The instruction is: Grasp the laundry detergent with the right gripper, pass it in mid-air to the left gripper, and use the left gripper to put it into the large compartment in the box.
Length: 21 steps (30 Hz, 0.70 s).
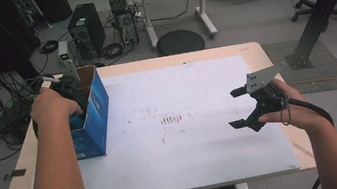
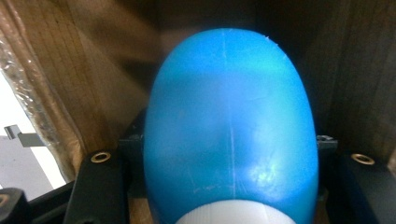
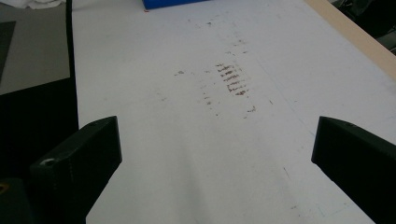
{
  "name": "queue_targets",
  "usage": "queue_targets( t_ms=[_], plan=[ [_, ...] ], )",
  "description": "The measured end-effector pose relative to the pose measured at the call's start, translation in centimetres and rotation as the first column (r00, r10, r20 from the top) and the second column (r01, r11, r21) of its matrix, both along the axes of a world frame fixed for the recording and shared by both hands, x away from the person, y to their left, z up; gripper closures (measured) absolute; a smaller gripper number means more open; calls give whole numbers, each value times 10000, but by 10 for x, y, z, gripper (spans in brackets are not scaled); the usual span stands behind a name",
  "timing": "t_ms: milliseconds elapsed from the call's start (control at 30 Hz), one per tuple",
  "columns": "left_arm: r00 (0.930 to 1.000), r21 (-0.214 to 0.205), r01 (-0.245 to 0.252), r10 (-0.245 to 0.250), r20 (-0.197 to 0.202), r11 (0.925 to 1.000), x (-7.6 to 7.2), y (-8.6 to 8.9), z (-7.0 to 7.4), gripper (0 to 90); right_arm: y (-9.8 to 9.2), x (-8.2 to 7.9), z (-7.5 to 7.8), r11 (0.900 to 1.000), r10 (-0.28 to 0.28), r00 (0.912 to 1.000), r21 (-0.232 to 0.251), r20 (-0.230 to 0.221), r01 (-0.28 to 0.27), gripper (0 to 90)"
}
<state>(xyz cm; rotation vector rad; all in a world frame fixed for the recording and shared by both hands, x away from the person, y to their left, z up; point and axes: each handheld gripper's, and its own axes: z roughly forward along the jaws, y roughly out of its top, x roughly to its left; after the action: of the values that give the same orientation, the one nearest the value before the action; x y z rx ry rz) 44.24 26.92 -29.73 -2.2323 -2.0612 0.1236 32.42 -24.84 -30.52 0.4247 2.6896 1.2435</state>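
Left gripper (image 1: 71, 96) is reaching inside a blue cardboard box (image 1: 95, 110), jaws clamping a blue rounded object (image 2: 231, 126) between them. Right gripper (image 1: 244, 107) is hovering, jaws wide apart, over the white board (image 3: 187, 140).

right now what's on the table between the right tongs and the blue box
Nothing stands there. In the high view, the white sheet from the right tongs to the blue box is bare except for small brown marks, which the right gripper view also shows.

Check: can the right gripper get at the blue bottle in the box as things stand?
Probably not directly. The blue bottle sits inside the blue box, clamped by the left gripper, whose hand fills the opening. The right gripper hangs open across the white board.
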Motion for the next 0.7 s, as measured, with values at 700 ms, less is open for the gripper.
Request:
queue_targets(
  t_ms=[700],
  plan=[
    [9998,-235,-155,157,96,9996,-2,4,2,310,-2,-3,2,10000,-31,10000,82,43,30,17]
  ],
)
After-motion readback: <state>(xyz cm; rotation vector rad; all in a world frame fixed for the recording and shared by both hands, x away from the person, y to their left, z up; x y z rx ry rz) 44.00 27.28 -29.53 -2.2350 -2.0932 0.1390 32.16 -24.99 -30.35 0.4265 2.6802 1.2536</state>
